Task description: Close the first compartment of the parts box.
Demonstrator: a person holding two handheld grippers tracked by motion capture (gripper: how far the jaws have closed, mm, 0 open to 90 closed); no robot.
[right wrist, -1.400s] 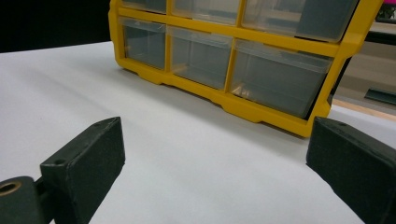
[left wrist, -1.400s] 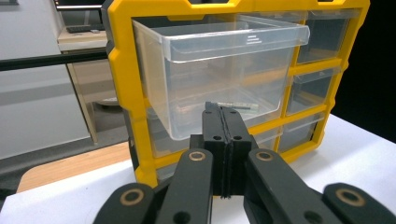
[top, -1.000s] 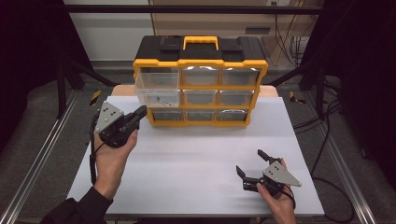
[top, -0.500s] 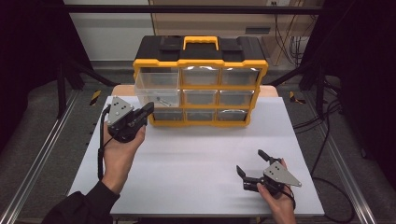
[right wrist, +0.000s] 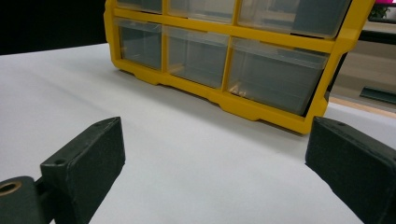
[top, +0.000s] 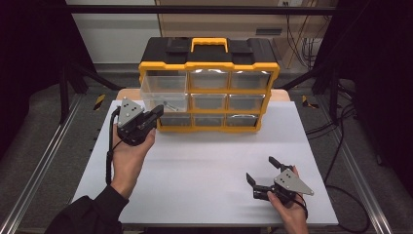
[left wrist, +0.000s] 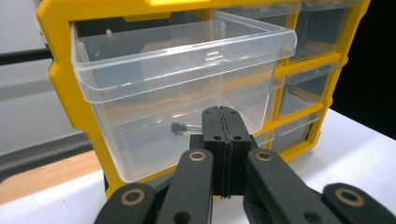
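A yellow and black drawer organizer (top: 209,66) stands at the back of the white table (top: 204,161). A clear drawer (top: 164,95) in its left column sticks out, and a small dark screw (left wrist: 180,127) lies inside it. My left gripper (top: 157,113) is shut with nothing in it. Its tips (left wrist: 222,122) sit right at the lower front of that drawer (left wrist: 187,88); I cannot tell if they touch. My right gripper (top: 261,170) rests open at the table's front right. Its jaws (right wrist: 219,156) are spread wide toward the organizer's (right wrist: 280,105) bottom row.
The other clear drawers (top: 229,100) sit pushed in. Bare white table stretches between the two grippers. Metal rails (top: 44,165) run along both sides of the table, and cables (top: 311,44) lie on the floor behind it.
My left gripper has moved forward and to the right, up to the front of the pulled-out drawer. The right gripper has stayed where it was.
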